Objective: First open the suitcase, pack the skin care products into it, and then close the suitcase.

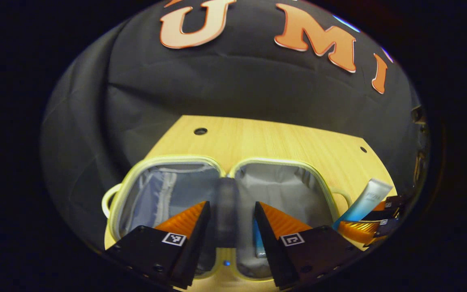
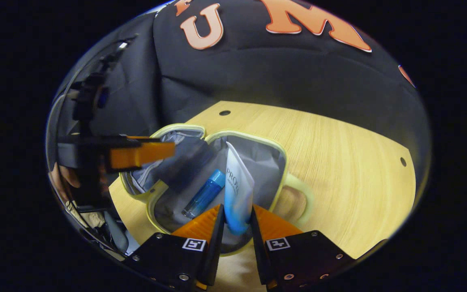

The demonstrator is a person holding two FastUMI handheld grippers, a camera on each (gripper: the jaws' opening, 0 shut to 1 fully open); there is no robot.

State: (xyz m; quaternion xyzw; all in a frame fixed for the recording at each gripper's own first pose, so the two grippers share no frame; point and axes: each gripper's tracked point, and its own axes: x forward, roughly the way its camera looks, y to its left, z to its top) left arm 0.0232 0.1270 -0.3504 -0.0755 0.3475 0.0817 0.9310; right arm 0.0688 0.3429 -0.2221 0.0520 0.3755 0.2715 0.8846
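Observation:
The small suitcase [image 1: 185, 158] lies open on the wooden table, both grey-lined halves facing up inside a pale rim. My left gripper [image 1: 232, 205] hangs open over the hinge, holding nothing. A blue bottle [image 2: 205, 194] lies in the right half [image 2: 258, 140], and part of this bottle [image 1: 259, 243] peeks out beside my left gripper's finger. My right gripper [image 2: 236, 207] is shut on a white-and-blue tube [image 2: 237, 190], held upright over that right half. From the left gripper view, the tube [image 1: 369, 198] and the right gripper [image 1: 373, 229] sit at the far right. The left gripper [image 2: 144, 155] also appears at the left of the right gripper view.
The wooden table [image 2: 339, 162] stretches bare to the right of the case, with small holes near its far edge. The case has a loop handle [image 2: 304, 194] on the right end and another handle [image 1: 106, 198] on the left end. A person's hand [image 2: 61, 178] holds the left gripper.

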